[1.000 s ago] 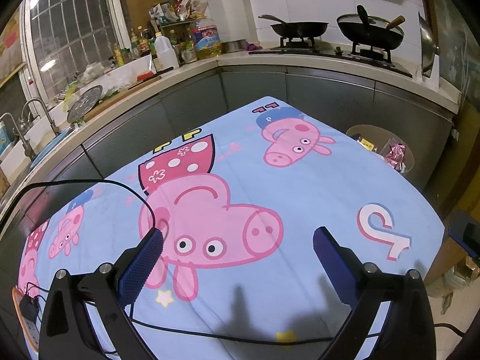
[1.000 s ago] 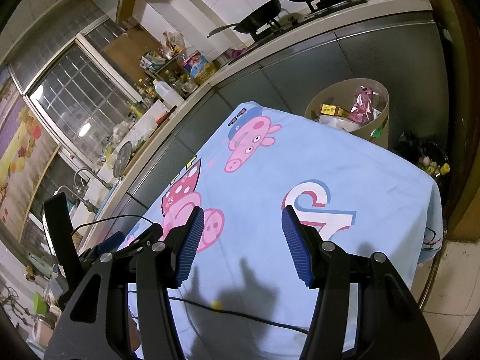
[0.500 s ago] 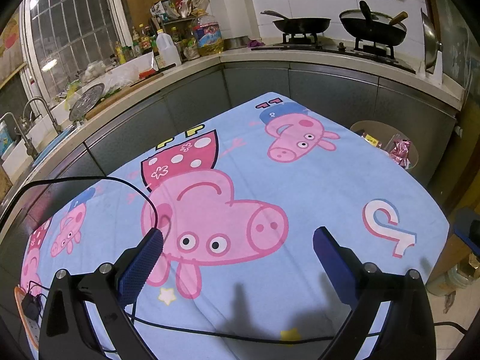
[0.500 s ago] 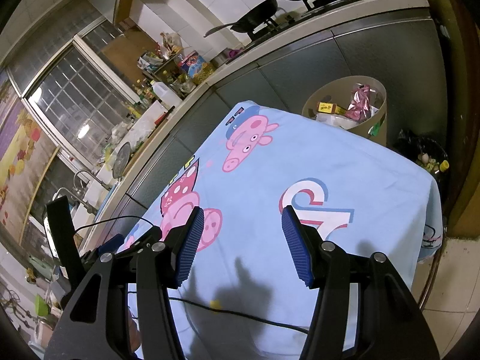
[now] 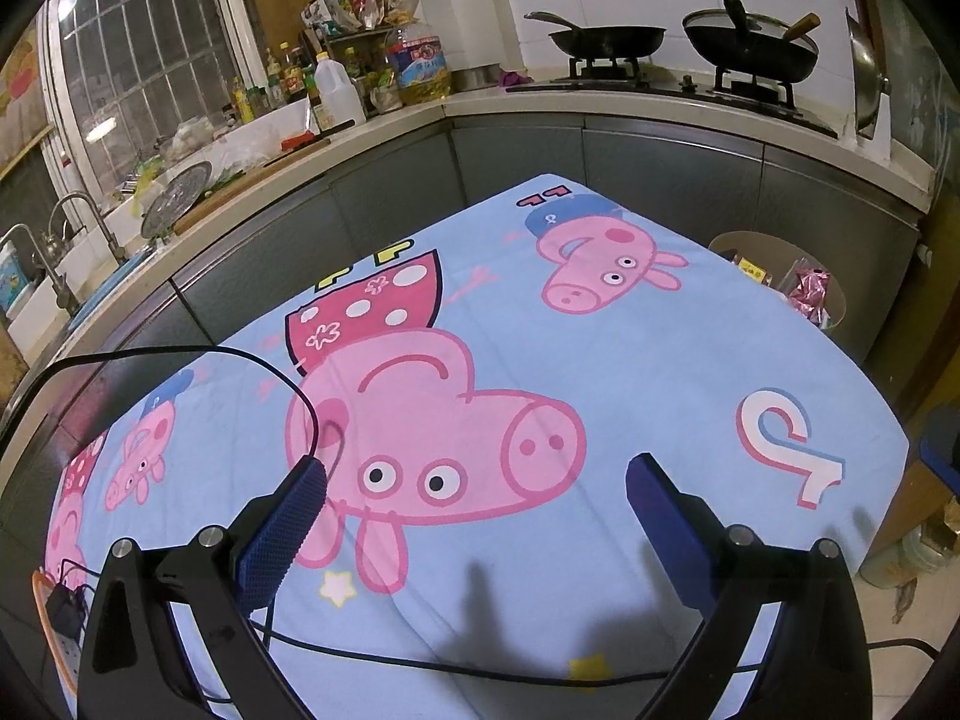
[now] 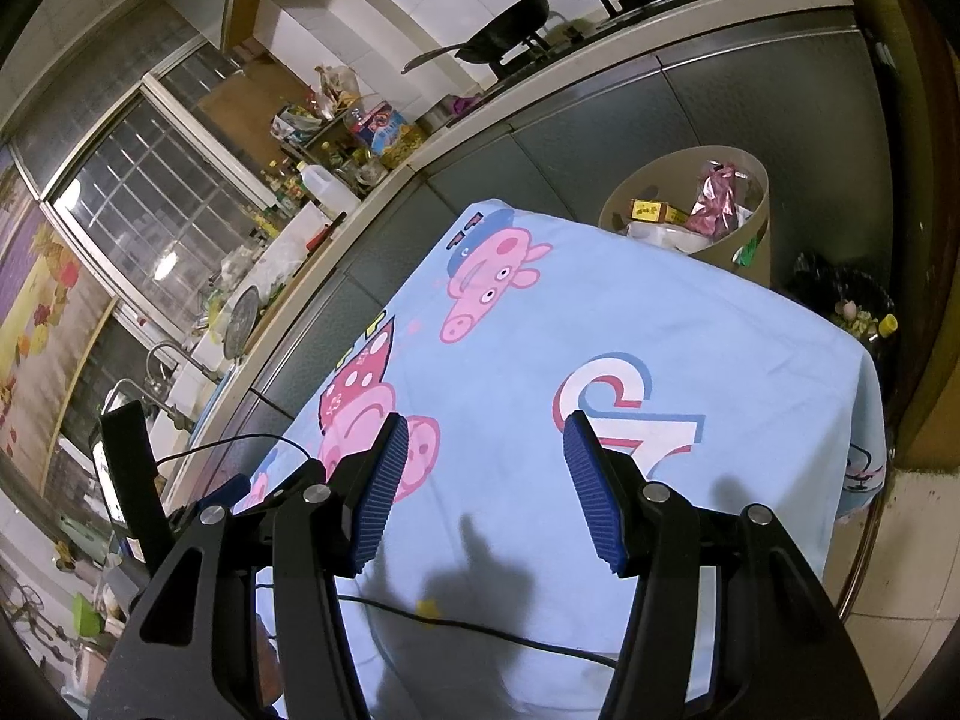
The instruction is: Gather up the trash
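We hold the left claw [image 5: 474,492] low over the near part of the table [image 5: 660,360], its blue pads spread wide with nothing between them; the right claw [image 6: 480,480] hangs above the same cloth, also parted and empty, though less widely; a thin black cable [image 5: 420,663] lies across the near edge of the cloth and loops up beside the left claw, so we judge it wise to lift clear of it before any reach; farther out, the blue cartoon-pig tablecloth [image 6: 600,330] shows no loose trash that we can make out in either view; beyond the far right corner stands the tan bin [image 6: 618,204], holding a yellow box [image 6: 645,210], a pink foil wrapper [image 6: 714,204] and some pale plastic; so the trash we can see already sits in the bin, well apart from both claws; we judge the step in hand to be a check for leftovers; to do it well we should keep both claws parted, sweep the cameras slowly over the table edges and the floor by the dark bag [image 6: 840,294] at the right, and approach any find from above; the stove and pans [image 5: 606,39] lie farthest back.
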A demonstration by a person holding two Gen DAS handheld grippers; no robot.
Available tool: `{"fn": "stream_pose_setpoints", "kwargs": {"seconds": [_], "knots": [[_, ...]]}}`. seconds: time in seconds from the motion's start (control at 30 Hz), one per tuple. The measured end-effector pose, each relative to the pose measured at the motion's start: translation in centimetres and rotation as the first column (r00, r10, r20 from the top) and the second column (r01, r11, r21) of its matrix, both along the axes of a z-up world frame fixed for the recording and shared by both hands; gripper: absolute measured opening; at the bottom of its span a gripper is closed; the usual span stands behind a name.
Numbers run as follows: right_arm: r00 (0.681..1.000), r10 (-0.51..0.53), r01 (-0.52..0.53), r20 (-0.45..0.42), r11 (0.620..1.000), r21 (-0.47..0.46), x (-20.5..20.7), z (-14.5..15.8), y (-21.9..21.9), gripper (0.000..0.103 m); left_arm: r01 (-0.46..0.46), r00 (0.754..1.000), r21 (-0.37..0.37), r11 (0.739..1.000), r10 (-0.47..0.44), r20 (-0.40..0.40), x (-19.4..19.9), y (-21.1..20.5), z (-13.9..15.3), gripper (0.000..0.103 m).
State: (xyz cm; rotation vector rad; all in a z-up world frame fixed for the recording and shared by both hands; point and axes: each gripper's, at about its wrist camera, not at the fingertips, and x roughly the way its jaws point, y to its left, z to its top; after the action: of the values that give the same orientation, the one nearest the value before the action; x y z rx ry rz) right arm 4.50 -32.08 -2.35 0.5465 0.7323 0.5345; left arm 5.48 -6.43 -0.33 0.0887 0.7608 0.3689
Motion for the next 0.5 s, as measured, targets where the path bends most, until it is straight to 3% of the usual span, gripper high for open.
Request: {"fn": "stream_pose_setpoints", "kwargs": {"seconds": [0.5], "knots": [[1.0,-0.001,0.001,-0.003,1.0,0.003,-0.02,-0.13,-0.1,0.054,0.0,1.0,0.011,1.0,0.0,-0.02,0.03,0.02,-0.68,0.099]]}}
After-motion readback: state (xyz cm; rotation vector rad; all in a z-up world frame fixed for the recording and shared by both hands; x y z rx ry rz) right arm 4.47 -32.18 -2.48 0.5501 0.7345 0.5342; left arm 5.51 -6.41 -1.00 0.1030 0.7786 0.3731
